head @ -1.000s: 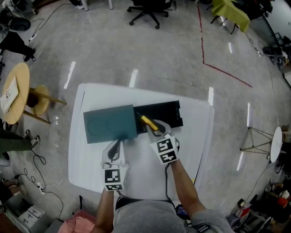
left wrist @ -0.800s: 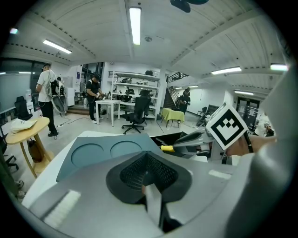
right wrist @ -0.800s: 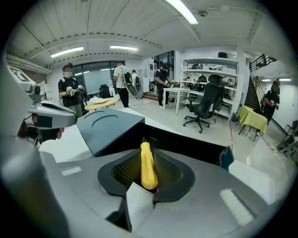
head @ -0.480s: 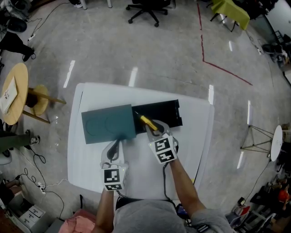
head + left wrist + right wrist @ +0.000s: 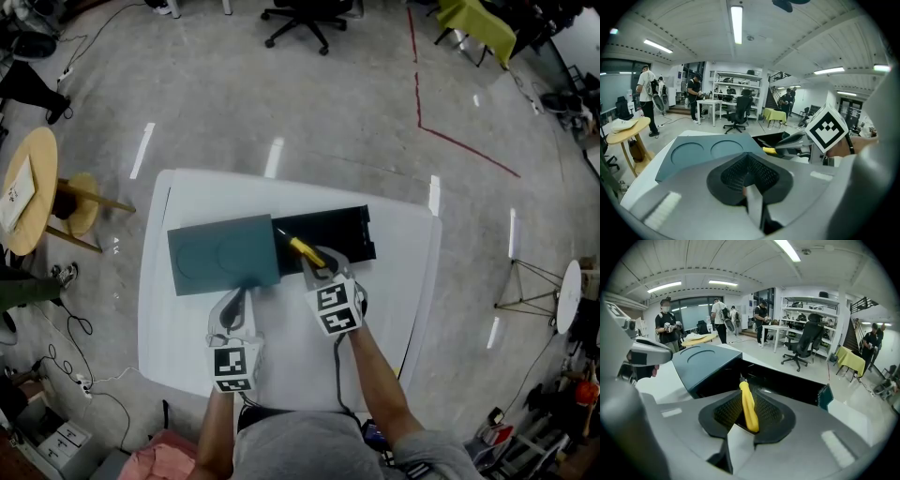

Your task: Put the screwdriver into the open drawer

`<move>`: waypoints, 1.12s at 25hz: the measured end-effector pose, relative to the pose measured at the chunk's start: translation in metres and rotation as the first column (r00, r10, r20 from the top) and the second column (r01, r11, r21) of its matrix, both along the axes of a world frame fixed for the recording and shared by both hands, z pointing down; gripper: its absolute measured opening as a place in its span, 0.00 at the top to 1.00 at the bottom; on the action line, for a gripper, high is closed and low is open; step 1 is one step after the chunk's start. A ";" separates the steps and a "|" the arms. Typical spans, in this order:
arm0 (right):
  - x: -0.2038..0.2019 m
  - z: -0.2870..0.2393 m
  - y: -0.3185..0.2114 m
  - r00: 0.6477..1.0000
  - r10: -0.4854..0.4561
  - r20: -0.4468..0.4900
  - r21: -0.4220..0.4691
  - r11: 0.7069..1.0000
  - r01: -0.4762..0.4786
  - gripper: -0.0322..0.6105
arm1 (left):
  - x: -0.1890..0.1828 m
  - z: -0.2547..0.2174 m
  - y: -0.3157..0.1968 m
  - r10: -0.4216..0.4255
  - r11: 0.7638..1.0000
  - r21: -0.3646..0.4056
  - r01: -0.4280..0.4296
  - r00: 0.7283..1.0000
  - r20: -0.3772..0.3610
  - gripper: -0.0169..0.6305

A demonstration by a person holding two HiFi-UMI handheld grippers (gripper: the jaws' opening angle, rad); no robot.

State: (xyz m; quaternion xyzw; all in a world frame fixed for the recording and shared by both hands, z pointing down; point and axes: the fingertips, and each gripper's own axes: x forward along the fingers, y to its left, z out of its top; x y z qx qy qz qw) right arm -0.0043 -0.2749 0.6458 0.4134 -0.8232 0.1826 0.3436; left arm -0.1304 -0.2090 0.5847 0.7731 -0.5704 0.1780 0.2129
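Currently the yellow screwdriver (image 5: 748,406) is clamped in the right gripper (image 5: 317,266), with its long axis laid along the jaws and its tip aimed ahead into the open drawer (image 5: 352,234) (black, directly beyond). The left gripper (image 5: 238,302) is seen closed and empty, beside the teal cabinet (image 5: 223,253).

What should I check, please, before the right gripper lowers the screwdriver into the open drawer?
1. Grip: right gripper shut on the screwdriver handle: ok.
2. Target: drawer open: ok.
3. Aim: screwdriver tip over the drawer's opening: ok.
4. Other hand: left gripper shut, empty, by the teal cabinet, clear of the opening: ok.
5. Space: drawer's dark inside uncluttered: cannot tell.
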 end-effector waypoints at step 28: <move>-0.001 -0.044 0.007 1.000 0.005 0.029 0.084 0.996 -0.007 0.78 | -0.006 -0.034 0.023 -0.036 0.997 0.066 0.035 0.999 0.016 0.96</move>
